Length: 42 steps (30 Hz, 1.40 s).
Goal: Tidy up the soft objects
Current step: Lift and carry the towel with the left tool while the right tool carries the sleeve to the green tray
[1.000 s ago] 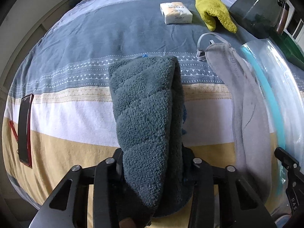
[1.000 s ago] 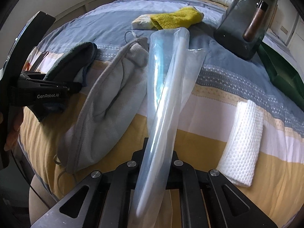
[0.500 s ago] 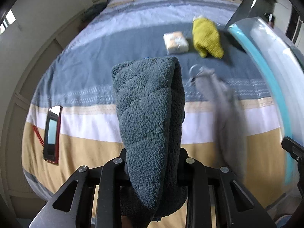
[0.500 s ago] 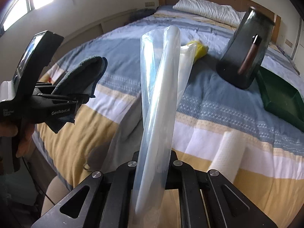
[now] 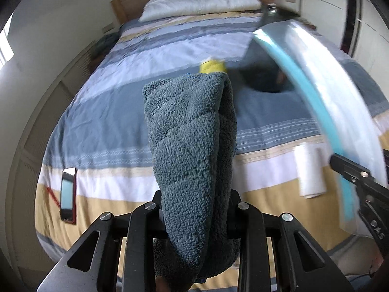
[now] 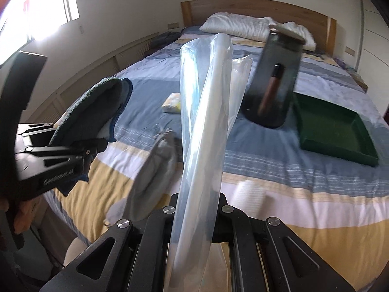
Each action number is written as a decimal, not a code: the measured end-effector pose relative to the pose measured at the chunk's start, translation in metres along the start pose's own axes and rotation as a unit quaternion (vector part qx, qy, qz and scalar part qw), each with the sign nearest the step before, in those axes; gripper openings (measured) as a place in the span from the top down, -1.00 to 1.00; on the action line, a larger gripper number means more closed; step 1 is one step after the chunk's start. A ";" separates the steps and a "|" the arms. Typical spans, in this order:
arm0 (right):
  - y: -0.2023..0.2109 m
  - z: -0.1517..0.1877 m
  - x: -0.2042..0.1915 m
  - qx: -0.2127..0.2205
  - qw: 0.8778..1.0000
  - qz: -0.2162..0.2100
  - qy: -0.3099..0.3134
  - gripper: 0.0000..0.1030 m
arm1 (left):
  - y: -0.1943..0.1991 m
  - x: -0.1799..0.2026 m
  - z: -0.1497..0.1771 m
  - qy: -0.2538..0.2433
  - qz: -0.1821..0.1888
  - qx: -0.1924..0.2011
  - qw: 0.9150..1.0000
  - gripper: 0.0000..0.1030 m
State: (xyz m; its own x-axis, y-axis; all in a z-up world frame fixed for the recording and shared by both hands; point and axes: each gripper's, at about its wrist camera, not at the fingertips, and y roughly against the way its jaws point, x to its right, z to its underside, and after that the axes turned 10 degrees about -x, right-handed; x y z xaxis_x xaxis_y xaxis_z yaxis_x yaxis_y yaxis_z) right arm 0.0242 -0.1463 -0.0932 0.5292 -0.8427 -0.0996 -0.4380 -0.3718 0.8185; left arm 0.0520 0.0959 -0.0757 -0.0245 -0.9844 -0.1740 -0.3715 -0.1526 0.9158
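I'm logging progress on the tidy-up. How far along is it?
Nothing looks packed yet. In hand: the left tool grips the teal fleece towel; the right tool grips the clear plastic bag, both held above the bed. Left: the grey pouch, white cloth and yellow cloth lie on the bedspread.

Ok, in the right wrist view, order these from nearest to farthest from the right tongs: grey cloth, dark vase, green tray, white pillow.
1. grey cloth, just left of the right tongs, on the bed's near edge.
2. dark vase and green tray, mid-bed to the right; too close to call.
3. white pillow, at the headboard.
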 end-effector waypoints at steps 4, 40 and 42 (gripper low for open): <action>0.019 0.009 0.024 0.004 1.000 0.021 -0.016 0.87 | 0.011 0.040 -0.011 -0.024 0.027 0.013 0.999 0.52; 0.052 0.007 0.231 0.007 0.982 0.128 -0.140 0.87 | 0.005 0.248 -0.123 -0.062 0.128 0.026 0.989 0.52; 0.046 -0.001 0.246 0.008 0.982 0.127 -0.138 0.87 | 0.000 0.252 -0.135 -0.056 0.126 0.027 0.990 0.52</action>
State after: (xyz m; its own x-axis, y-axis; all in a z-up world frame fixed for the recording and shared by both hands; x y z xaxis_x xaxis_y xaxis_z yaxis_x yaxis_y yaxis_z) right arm 0.1347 -0.3705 -0.0795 0.1847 -0.9818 -0.0446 -0.5431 -0.1397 0.8279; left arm 0.1707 -0.1641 -0.0707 -0.2254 -0.9741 0.0163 -0.3886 0.1052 0.9154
